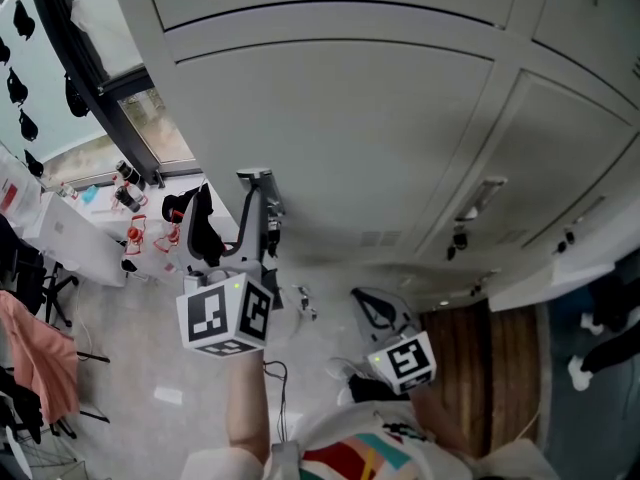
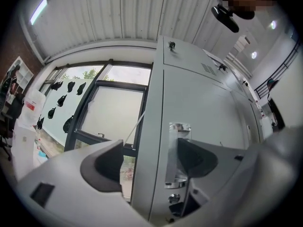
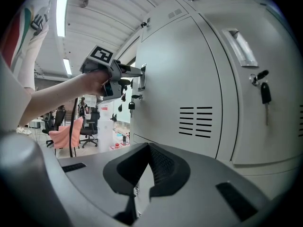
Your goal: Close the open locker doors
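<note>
A big grey locker door [image 1: 330, 138] fills the head view; it shows with vent slots [image 3: 196, 122] in the right gripper view. My left gripper [image 1: 232, 208] is raised to the door's left edge, open, its jaws straddling that edge [image 2: 147, 160] with the metal handle plate [image 2: 176, 150] against the right-hand jaw. I cannot tell whether the door lies flush. The left gripper [image 3: 135, 77] also appears in the right gripper view, held in a hand at the handle. My right gripper [image 1: 375, 313] hangs low and away from the lockers, shut [image 3: 149, 174] on nothing.
The neighbouring locker door [image 3: 255, 79] has a key [image 3: 264, 92] in its lock. At the lower right a pale door edge [image 1: 555, 273] juts out over a wooden floor strip [image 1: 470, 368]. To the left are a white table [image 1: 80, 238], a window [image 2: 109, 108] and a pink-draped chair [image 1: 40, 353].
</note>
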`<act>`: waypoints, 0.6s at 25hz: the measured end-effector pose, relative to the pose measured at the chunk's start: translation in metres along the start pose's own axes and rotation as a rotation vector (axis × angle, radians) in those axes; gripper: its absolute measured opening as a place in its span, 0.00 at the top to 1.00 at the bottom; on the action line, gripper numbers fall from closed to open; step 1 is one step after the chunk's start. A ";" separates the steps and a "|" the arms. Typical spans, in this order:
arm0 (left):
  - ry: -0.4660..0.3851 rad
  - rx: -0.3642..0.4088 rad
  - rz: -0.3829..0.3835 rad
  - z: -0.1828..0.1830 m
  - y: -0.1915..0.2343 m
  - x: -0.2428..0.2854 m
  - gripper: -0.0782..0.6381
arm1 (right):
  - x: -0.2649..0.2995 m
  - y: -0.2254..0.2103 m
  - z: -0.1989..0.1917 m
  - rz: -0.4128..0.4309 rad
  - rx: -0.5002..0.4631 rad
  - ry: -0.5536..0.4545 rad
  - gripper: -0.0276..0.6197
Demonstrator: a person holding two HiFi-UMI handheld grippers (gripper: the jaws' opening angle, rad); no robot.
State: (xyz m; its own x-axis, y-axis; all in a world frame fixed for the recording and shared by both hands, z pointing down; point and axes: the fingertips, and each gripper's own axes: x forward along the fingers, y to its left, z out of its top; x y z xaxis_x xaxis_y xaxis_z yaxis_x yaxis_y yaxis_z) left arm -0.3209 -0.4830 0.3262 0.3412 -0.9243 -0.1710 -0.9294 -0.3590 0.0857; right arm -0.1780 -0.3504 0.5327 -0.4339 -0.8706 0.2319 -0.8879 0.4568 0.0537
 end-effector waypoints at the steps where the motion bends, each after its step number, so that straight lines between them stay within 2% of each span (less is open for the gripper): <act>1: -0.008 -0.004 0.000 0.003 0.000 -0.003 0.41 | -0.001 0.000 0.001 -0.002 -0.002 -0.003 0.95; 6: -0.022 0.044 0.013 0.019 -0.008 -0.023 0.41 | -0.011 0.000 0.005 -0.015 -0.002 -0.017 0.95; 9: -0.039 0.043 0.009 0.025 -0.018 -0.036 0.41 | -0.016 -0.001 0.008 -0.023 0.003 -0.035 0.95; 13: -0.070 -0.038 -0.082 0.018 -0.045 -0.062 0.41 | -0.022 0.001 0.009 -0.030 -0.011 -0.051 0.95; 15: -0.049 -0.044 -0.111 0.004 -0.057 -0.076 0.42 | -0.026 0.004 0.010 -0.025 -0.021 -0.055 0.95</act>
State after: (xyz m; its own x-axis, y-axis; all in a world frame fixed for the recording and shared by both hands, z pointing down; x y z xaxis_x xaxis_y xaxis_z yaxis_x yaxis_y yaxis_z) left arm -0.2947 -0.3923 0.3308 0.4337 -0.8713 -0.2295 -0.8787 -0.4654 0.1066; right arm -0.1720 -0.3276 0.5172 -0.4194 -0.8904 0.1767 -0.8956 0.4377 0.0796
